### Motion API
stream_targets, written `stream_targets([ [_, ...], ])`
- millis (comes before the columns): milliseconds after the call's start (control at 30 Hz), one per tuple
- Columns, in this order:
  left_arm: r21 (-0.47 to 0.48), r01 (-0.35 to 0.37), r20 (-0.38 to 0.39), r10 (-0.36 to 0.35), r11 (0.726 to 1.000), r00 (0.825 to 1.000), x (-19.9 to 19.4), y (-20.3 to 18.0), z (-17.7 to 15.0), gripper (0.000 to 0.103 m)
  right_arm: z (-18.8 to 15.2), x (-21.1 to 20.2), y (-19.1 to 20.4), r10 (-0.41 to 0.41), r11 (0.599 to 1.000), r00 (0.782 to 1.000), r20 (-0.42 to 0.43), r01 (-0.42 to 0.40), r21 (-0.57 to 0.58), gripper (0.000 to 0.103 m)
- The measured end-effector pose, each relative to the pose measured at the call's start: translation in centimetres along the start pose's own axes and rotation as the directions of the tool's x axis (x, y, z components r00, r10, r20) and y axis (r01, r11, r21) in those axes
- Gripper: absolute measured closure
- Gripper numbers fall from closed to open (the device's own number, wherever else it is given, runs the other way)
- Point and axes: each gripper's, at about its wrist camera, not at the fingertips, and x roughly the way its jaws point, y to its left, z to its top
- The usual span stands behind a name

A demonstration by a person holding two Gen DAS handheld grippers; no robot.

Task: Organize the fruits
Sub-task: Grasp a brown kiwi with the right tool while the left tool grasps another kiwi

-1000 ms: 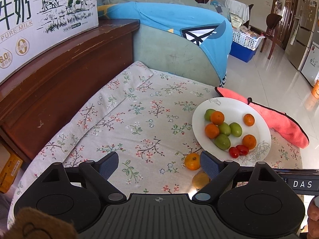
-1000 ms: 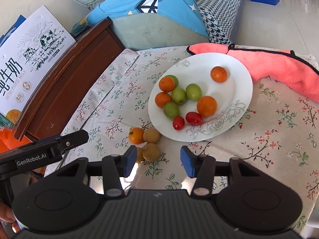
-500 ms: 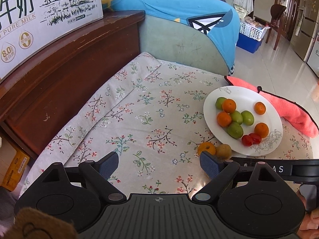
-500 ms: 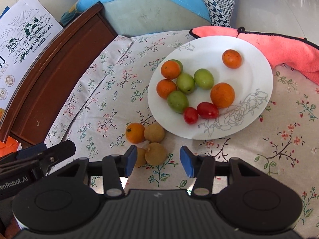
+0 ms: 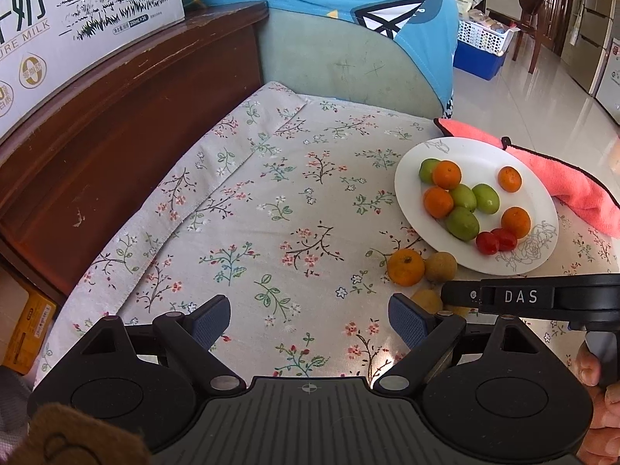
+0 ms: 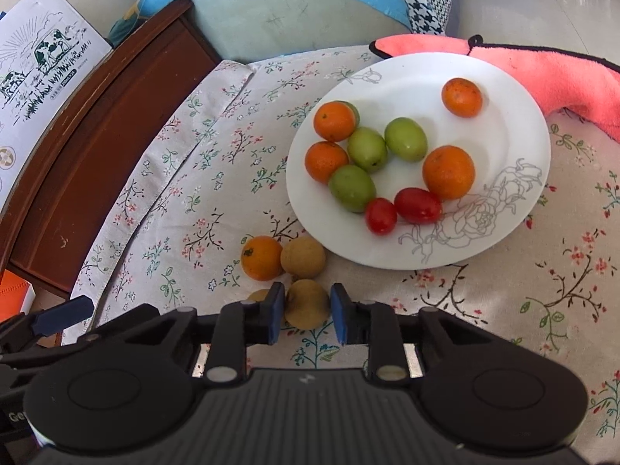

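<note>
Brown longan (image 6: 306, 309) on the floral cloth (image 6: 186, 209), just short of the white plate (image 6: 515, 89), now between the pads of the right gripper (image 6: 305, 312); jaws just closed in from wide, left pad at the skin, right pad at or barely off it, so grip likely but full contact hard to confirm. Squeeze only enough to hold: thin shell, round, apt to roll or pop out. Lift straight up before moving over the plate rim, clear of the second longan (image 6: 302, 256) and the orange (image 6: 262, 257) just beyond, and of the third longan (image 6: 260, 297) tucked behind the left finger. Set down in the bare plate area, away from the tomatoes (image 6: 417, 205). Right gripper pitched steeply down toward the cloth, low over it. Left gripper (image 5: 310, 319) open wide, empty, likewise tilted down, held over bare cloth to the left of the fruit.
</note>
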Motion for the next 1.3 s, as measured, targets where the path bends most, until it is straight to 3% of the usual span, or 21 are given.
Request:
stream_targets([
  [400, 0.075, 0.082, -0.018, -0.081, 0.994, 0.997, 2.2, -3.3, -0.7, 0.013, 0.4, -3.1, -1.2, 0.002, 1.000, 1.000, 0.024, -0.002, 0.016, 0.077],
  [667, 0.054, 0.122, -0.037, -0.121, 0.991, 0.992, 3.8, -4.9, -0.7, 0.018, 0.0, -3.7, -2.5, -0.023, 0.999, 1.000, -0.003, 0.023, 0.028, 0.077],
  [900, 0.049, 0.137, -0.063, -0.134, 0.989, 0.989, 5.2, -5.4, -1.1, 0.042, -0.4, -3.0, -3.2, -0.058, 0.997, 0.997, -0.042, 0.061, 0.055, 0.077],
  [1033, 0.054, 0.127, -0.033, -0.125, 0.990, 0.992, 5.4, -5.5, -1.0, 0.049, -0.4, -2.8, -3.5, -0.063, 0.996, 0.997, -0.049, 0.066, 0.068, 0.077],
  [1200, 0.042, 0.159, -0.025, -0.158, 0.986, 0.987, 5.1, -5.5, -0.9, 0.072, -0.4, -2.7, -3.6, -0.052, 0.994, 0.996, -0.069, 0.058, 0.094, 0.074],
  [1300, 0.063, 0.155, -0.021, -0.154, 0.986, 0.988, 4.9, -5.8, -1.0, 0.076, -0.5, -2.5, -3.6, -0.044, 0.993, 0.996, -0.081, 0.052, 0.104, 0.074],
])
